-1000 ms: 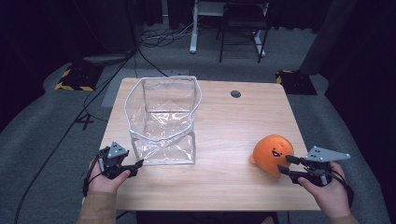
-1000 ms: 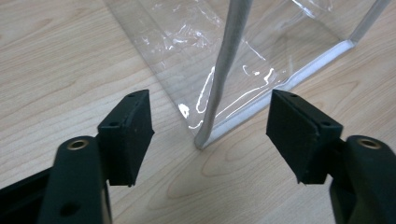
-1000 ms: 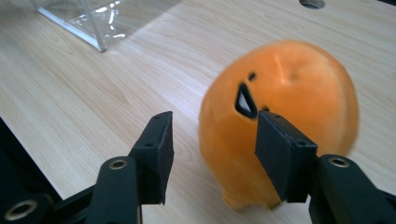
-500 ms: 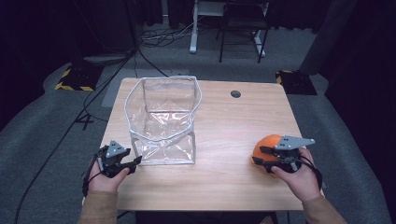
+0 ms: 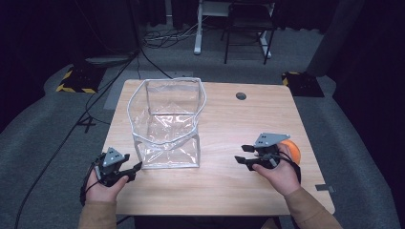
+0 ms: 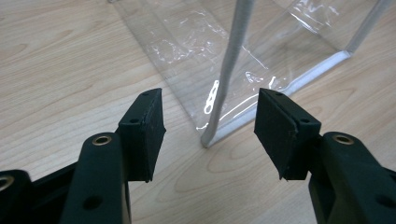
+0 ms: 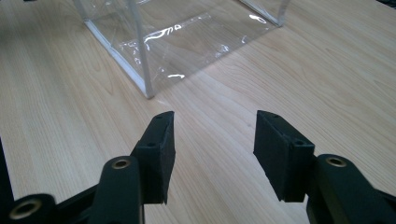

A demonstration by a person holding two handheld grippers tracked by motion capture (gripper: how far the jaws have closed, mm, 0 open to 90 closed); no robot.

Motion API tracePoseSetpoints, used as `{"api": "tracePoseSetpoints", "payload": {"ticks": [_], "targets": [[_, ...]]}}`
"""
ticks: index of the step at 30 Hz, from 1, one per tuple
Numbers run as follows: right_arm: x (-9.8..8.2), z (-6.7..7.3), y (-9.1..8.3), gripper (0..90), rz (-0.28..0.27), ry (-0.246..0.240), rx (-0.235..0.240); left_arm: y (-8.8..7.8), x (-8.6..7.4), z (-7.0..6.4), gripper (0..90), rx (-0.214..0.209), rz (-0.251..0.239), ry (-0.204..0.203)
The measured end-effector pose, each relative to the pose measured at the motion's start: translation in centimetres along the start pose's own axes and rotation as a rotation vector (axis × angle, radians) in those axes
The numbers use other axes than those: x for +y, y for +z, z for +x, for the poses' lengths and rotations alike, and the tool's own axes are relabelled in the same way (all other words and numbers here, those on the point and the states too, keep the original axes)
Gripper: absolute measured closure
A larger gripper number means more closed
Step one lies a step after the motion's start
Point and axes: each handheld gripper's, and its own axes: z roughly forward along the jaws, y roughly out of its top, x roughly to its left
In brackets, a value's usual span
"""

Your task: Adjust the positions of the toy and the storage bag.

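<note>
A clear plastic bag point(image 5: 167, 152) with white piping stands open-topped on the wooden table point(image 5: 224, 195). My left gripper point(image 5: 135, 169) rests at its near left corner. Its jaws have just been closing, and they stand open. The bag's corner seam point(image 6: 229, 74) rises just ahead of the gap between them, with the pads point(image 6: 148, 126) clear of it. An orange plush toy point(image 5: 293, 150) lies at the right, partly hidden behind my right hand. My right gripper point(image 5: 240, 154) points left toward the bag point(image 7: 187, 37), open, with bare wood between its jaws point(image 7: 212, 144).
A round cable hole point(image 5: 241, 96) sits in the table's far right part. Beyond the table are a chair point(image 5: 248, 24), desk legs and floor cables point(image 5: 157, 38). Yellow-and-black striped blocks point(image 5: 71, 81) lie on the grey carpet at both sides.
My right gripper has travelled left, from the toy's right side over it to its left, so the toy now sits behind the hand. The left hand has stayed put.
</note>
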Motion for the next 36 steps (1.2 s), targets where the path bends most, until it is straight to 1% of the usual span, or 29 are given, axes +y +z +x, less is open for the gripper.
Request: {"api": "tracePoseSetpoints", "payload": {"ticks": [1, 2, 7, 8, 10, 12, 14, 15, 17, 19, 20, 21, 22, 23, 24, 26, 27, 28, 29, 30, 31, 32, 33, 35, 36], "targets": [[0.2, 0.1, 0.3, 49.1, 0.000, -0.004, 0.005, 0.0, 0.0, 0.0, 42.8, -0.001, 0.002, 0.006], [0.6, 0.4, 0.9, 49.5, 0.001, -0.009, 0.014, -0.1, -0.2, 0.0, 42.6, 0.001, 0.001, -0.004], [1.5, 1.0, 2.4, 51.5, -0.006, -0.027, 0.043, -0.5, -0.7, 0.1, 42.0, 0.008, 0.005, -0.012], [1.8, 1.3, 2.9, 51.7, -0.006, -0.031, 0.052, -0.8, -1.0, 0.1, 41.9, 0.015, 0.003, -0.020], [1.9, 1.4, 3.2, 51.8, -0.006, -0.035, 0.057, -1.1, -1.2, 0.2, 41.8, 0.019, 0.004, -0.022], [2.6, 1.9, 4.4, 52.5, -0.008, -0.050, 0.085, -1.6, -1.7, 0.3, 41.8, 0.027, 0.003, -0.034], [3.1, 2.4, 5.2, 53.3, -0.007, -0.057, 0.102, -1.9, -2.1, 0.3, 41.8, 0.034, 0.003, -0.038], [3.1, 2.4, 5.2, 53.3, -0.007, -0.057, 0.102, -1.9, -2.1, 0.3, 41.8, 0.034, 0.003, -0.038], [3.8, 2.9, 6.2, 55.1, -0.012, -0.069, 0.122, -2.3, -2.5, 0.3, 41.8, 0.041, 0.007, -0.042], [4.0, 3.0, 6.6, 56.0, -0.012, -0.073, 0.128, -2.4, -2.6, 0.3, 41.7, 0.044, 0.006, -0.046], [4.4, 3.3, 7.2, 58.2, -0.016, -0.079, 0.139, -2.6, -2.9, 0.3, 41.7, 0.046, 0.007, -0.052], [4.4, 3.3, 7.2, 58.2, -0.016, -0.079, 0.139, -2.6, -2.9, 0.3, 41.8, 0.046, 0.007, -0.052], [4.7, 3.4, 7.8, 61.3, -0.017, -0.085, 0.146, -2.7, -3.1, 0.3, 41.7, 0.047, 0.009, -0.051], [4.7, 3.4, 7.8, 61.3, -0.017, -0.085, 0.146, -2.7, -3.1, 0.3, 41.8, 0.047, 0.009, -0.051], [5.1, 3.6, 8.3, 63.6, -0.018, -0.088, 0.158, -2.8, -3.3, 0.2, 41.8, 0.047, 0.011, -0.047], [5.2, 3.8, 8.6, 68.1, -0.020, -0.093, 0.162, -2.9, -3.4, 0.2, 41.8, 0.048, 0.010, -0.050], [5.2, 3.8, 8.6, 68.1, -0.020, -0.093, 0.162, -2.9, -3.4, 0.2, 41.8, 0.048, 0.010, -0.050], [5.3, 3.9, 9.0, 72.3, -0.011, -0.094, 0.171, -2.9, -3.4, 0.1, 41.9, 0.045, 0.012, -0.049], [5.3, 3.9, 9.0, 72.3, -0.011, -0.094, 0.171, -2.9, -3.4, 0.1, 42.0, 0.045, 0.012, -0.049], [5.4, 3.9, 9.1, 75.0, -0.008, -0.100, 0.171, -2.9, -3.4, 0.1, 42.0, 0.045, 0.010, -0.051], [5.4, 3.9, 9.3, 77.4, -0.006, -0.100, 0.169, -2.8, -3.4, 0.1, 42.0, 0.041, 0.013, -0.045], [5.5, 3.9, 9.5, 82.8, 0.000, -0.091, 0.168, -2.7, -3.4, 0.0, 42.2, 0.038, 0.013, -0.041], [5.5, 3.8, 9.6, 86.1, 0.002, -0.090, 0.164, -2.4, -3.2, -0.2, 42.4, 0.032, 0.013, -0.032], [5.4, 3.6, 9.6, 88.0, 0.000, -0.081, 0.162, -2.0, -2.9, -0.6, 43.2, 0.018, 0.009, -0.020], [5.4, 3.6, 9.6, 88.0, 0.000, -0.081, 0.162, -2.0, -2.9, -0.6, 43.7, 0.018, 0.009, -0.020]]}}
